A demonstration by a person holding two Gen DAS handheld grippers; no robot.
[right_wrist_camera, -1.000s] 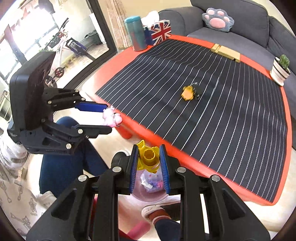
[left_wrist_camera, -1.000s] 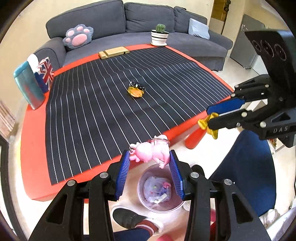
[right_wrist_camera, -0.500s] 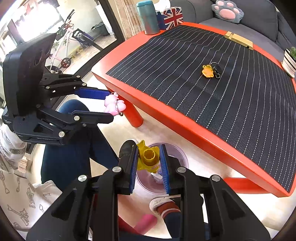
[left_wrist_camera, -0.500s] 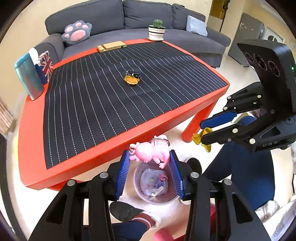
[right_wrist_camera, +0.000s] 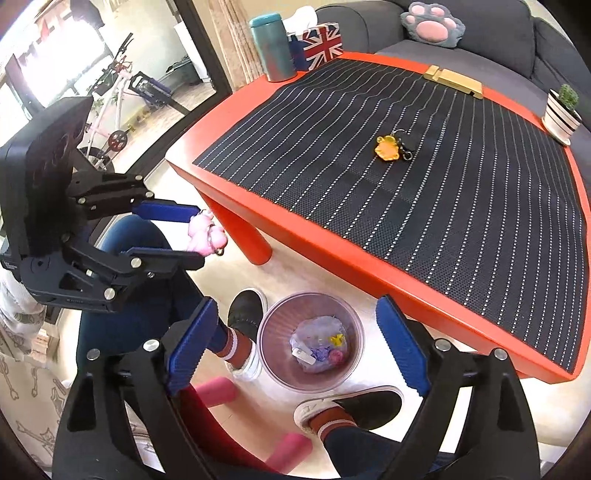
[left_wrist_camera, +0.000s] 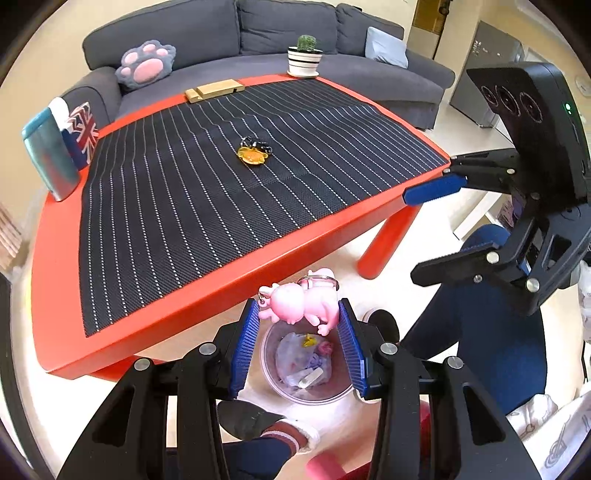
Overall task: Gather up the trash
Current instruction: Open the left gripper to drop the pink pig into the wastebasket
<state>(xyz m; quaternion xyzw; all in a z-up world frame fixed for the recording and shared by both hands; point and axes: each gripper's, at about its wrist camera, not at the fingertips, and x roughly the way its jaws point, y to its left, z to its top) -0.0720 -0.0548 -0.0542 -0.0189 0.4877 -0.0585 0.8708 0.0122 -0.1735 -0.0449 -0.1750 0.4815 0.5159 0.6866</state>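
Observation:
My left gripper (left_wrist_camera: 297,325) is shut on a pink pig keychain (left_wrist_camera: 301,302) and holds it above the clear trash bin (left_wrist_camera: 306,395) on the floor; it also shows in the right wrist view (right_wrist_camera: 207,230). My right gripper (right_wrist_camera: 295,332) is open and empty, right above the bin (right_wrist_camera: 277,369). A small yellow toy (right_wrist_camera: 336,338) lies inside the bin among other trash. A yellow keychain (left_wrist_camera: 252,155) lies on the striped mat in the middle of the red table (left_wrist_camera: 55,258).
On the table stand a teal bottle (left_wrist_camera: 50,155), a Union Jack tissue box (left_wrist_camera: 83,134), wooden blocks (left_wrist_camera: 214,90) and a potted cactus (left_wrist_camera: 304,59). A grey sofa (left_wrist_camera: 258,33) is behind. The person's feet (right_wrist_camera: 351,406) flank the bin.
My right gripper has opened and the yellow toy it held has dropped into the bin. Both grippers pulled back from the table toward the bin. The left still holds the pig.

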